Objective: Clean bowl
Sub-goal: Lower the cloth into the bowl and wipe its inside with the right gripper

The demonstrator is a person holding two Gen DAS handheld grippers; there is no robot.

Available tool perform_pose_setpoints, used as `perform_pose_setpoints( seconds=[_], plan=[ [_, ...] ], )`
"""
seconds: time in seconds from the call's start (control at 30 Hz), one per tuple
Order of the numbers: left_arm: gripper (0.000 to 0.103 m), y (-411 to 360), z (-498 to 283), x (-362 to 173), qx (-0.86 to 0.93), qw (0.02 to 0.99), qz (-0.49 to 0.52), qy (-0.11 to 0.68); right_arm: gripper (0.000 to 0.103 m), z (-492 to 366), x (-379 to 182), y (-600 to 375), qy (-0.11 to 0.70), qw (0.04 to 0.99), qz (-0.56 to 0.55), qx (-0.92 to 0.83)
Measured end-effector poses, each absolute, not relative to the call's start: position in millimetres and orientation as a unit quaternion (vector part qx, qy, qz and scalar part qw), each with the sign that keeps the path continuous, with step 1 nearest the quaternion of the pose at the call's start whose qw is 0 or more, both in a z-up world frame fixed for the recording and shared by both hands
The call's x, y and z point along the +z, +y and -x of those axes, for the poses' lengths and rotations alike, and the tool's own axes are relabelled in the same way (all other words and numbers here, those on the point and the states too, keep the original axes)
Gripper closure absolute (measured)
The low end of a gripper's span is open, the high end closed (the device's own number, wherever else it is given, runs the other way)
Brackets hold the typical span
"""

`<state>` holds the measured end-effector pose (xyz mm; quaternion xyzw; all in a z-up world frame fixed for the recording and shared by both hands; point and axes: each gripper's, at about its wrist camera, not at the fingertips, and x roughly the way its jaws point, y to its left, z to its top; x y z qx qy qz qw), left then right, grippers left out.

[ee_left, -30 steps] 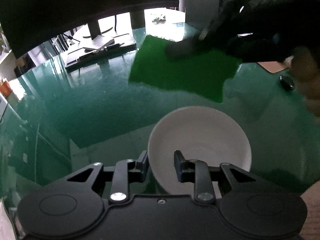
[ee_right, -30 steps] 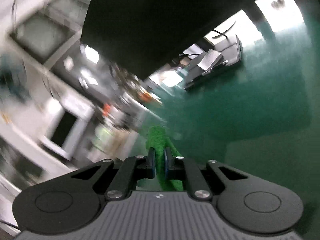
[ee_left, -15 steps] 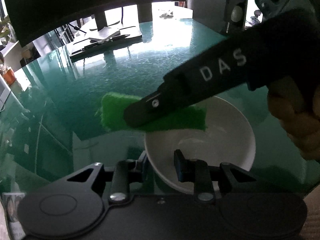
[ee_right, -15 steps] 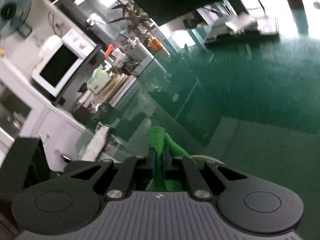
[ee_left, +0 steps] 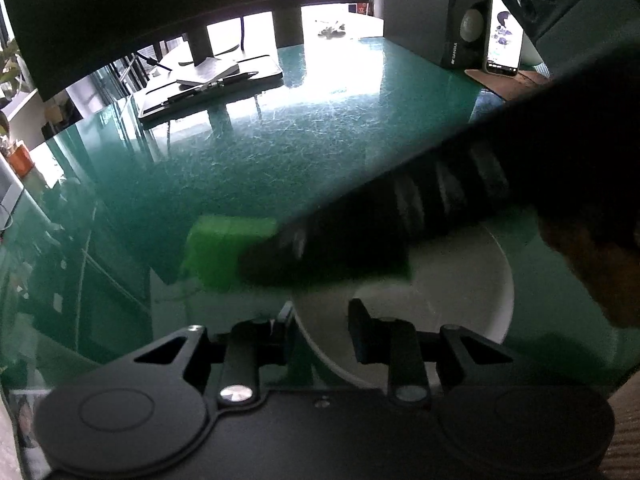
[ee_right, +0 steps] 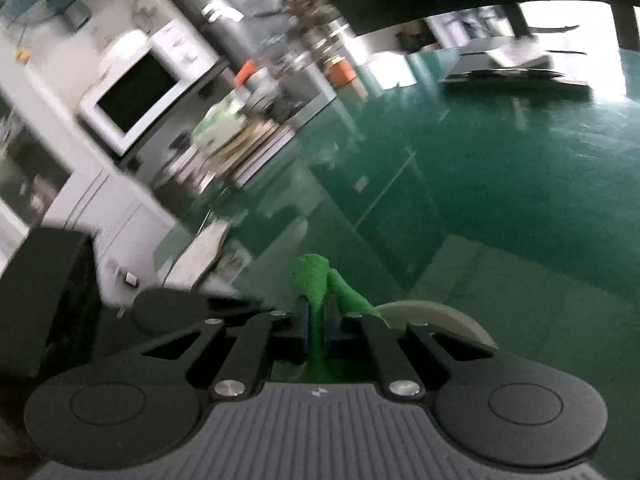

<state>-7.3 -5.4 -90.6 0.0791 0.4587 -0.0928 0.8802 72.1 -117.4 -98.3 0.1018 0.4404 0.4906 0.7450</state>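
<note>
The white bowl (ee_left: 452,292) sits on the green glass table (ee_left: 280,152), and the left gripper (ee_left: 320,320) is clamped on its near rim. The right gripper (ee_right: 316,320) pinches a green cloth (ee_right: 316,280) tight, holding it over the bowl's far-left edge.

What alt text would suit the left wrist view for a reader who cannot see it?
The left gripper grips the near rim of a white bowl on a glossy green table. The right gripper, blurred and dark, brings a green cloth over the bowl's far-left rim.
</note>
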Motion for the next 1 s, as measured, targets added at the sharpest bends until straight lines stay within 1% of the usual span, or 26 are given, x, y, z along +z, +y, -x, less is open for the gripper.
perform_pose_setpoints(
  seconds=[0.17, 0.3, 0.57, 0.6, 0.63, 0.7, 0.8, 0.87, 0.9, 1.0],
  plan=[
    [0.076, -7, 7, -90, -0.093, 0.881, -0.078, 0.458, 0.097, -76, -97, -127, 0.439, 0.769, -0.104, 0.452],
    [0.076, -7, 7, -90, -0.095, 0.880, -0.080, 0.458, 0.097, -64, -96, -116, 0.438, 0.741, -0.077, 0.503],
    [0.076, -8, 8, -89, -0.095, 0.880, -0.082, 0.457, 0.098, -83, -97, -136, 0.443, 0.774, -0.104, 0.440],
    [0.076, -8, 8, -89, -0.095, 0.881, -0.083, 0.457, 0.097, -84, -98, -136, 0.444, 0.775, -0.104, 0.439],
    [0.076, -9, 7, -89, -0.095, 0.881, -0.084, 0.456, 0.093, -82, -97, -134, 0.442, 0.775, -0.100, 0.440],
    [0.075, -9, 7, -89, -0.096, 0.881, -0.086, 0.456, 0.092, -76, -95, -126, 0.435, 0.769, -0.084, 0.460],
    [0.075, -10, 8, -89, -0.098, 0.880, -0.087, 0.456, 0.093, -64, -95, -111, 0.435, 0.742, -0.058, 0.507],
    [0.075, -8, 8, -89, -0.098, 0.880, -0.083, 0.457, 0.096, -60, -94, -105, 0.437, 0.733, -0.046, 0.519],
    [0.075, -9, 8, -89, -0.098, 0.880, -0.084, 0.457, 0.098, -62, -94, -104, 0.438, 0.734, -0.046, 0.517],
    [0.075, -10, 9, -89, -0.099, 0.880, -0.085, 0.456, 0.099, -73, -96, -114, 0.440, 0.752, -0.072, 0.487]
  ],
)
